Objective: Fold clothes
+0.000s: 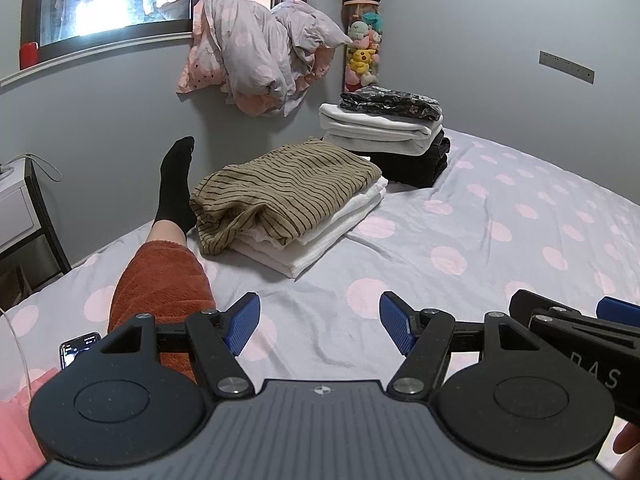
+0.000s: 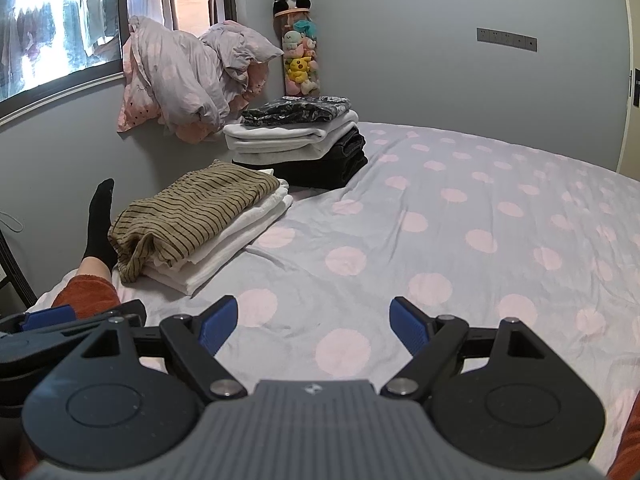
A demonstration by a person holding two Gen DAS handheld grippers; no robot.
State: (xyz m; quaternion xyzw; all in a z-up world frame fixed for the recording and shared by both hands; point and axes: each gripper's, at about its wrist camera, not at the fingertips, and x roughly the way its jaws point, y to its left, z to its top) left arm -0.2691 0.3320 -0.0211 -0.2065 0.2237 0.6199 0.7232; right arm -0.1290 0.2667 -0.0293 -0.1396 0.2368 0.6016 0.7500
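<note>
Folding looks nearly finished, as far as the pictures show. Two piles of folded clothes lie on the bed [image 2: 460, 240], and the striped top [image 1: 280, 188] serves as my landmark. It lies on folded white pieces [image 1: 320, 236]. Behind it, closer to the wall corner, stands the second pile [image 1: 384, 136] of dark, white and patterned clothes. Beside the striped top, on the window side, a person's leg in a black sock [image 1: 176, 184] rests on the bed. In front of the striped top, the left gripper [image 1: 320, 326] and the right gripper [image 2: 314, 326] hover side by side, both with jaws wide apart and holding nothing. No unfolded clothes are visible near them, so I judge little or nothing is left.
</note>
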